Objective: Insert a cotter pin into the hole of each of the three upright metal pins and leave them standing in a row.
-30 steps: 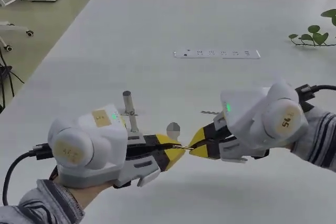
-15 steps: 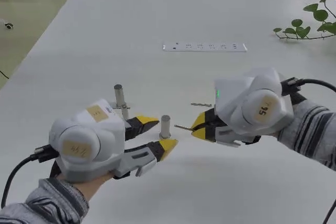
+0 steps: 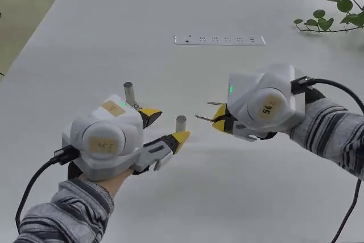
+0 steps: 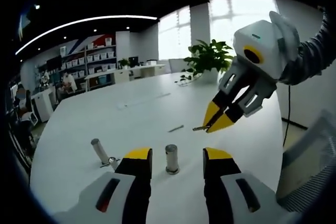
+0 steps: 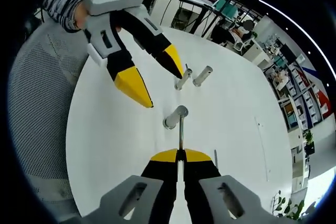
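With the left gripper [image 3: 168, 124] gaping around the unbraced metal pin [image 3: 180, 122], the right gripper's [image 3: 219, 123] clamped cotter pin [image 3: 203, 118] may topple it.

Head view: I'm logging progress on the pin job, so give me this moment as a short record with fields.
left hand-held gripper: open, jaws either side of the near metal pin, not gripping it
right hand-held gripper: shut on a cotter pin, its tip pointing at that pin, short of it
far metal pin: upright, beyond the left hand-held gripper
spare cotter pin: lying on the table by the right hand-held gripper
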### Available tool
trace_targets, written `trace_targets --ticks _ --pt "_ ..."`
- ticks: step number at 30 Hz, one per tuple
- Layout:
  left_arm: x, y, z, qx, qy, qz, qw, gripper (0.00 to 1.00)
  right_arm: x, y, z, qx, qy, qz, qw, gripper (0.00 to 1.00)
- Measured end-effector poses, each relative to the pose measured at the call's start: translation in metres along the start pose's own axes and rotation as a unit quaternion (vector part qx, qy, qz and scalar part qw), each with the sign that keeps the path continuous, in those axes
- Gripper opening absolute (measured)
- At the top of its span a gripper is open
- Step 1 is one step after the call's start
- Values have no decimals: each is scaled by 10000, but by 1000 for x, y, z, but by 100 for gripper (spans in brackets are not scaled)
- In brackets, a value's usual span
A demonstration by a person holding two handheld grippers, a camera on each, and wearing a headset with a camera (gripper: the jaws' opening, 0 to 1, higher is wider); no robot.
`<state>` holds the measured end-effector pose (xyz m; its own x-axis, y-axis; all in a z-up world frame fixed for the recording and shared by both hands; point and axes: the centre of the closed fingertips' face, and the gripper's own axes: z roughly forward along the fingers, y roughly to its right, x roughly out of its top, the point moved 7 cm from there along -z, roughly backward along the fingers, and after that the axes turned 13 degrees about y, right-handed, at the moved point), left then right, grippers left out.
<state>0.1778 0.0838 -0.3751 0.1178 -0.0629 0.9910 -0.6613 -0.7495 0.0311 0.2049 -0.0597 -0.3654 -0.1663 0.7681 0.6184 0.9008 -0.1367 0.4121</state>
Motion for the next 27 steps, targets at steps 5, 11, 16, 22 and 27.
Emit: trace_targets --ticks 5,11,16,22,27 --pt "-10 -7 7 200 -102 -116 9997 36 -7 4 11 -15 -158 -121 9998 0" --pt "-19 -8 19 329 -133 -197 9992 33 -16 7 23 76 -238 -102 9996 0" --pt "-29 -6 27 388 -229 -260 9986 31 -23 6 31 169 -247 -73 9995 0" --pt "-42 -8 36 495 -406 -446 9969 27 -28 6 40 276 -203 -69 9994 0" --pt "-46 -8 45 538 -463 -547 9960 24 -26 8 45 346 -106 -100 9993 0"
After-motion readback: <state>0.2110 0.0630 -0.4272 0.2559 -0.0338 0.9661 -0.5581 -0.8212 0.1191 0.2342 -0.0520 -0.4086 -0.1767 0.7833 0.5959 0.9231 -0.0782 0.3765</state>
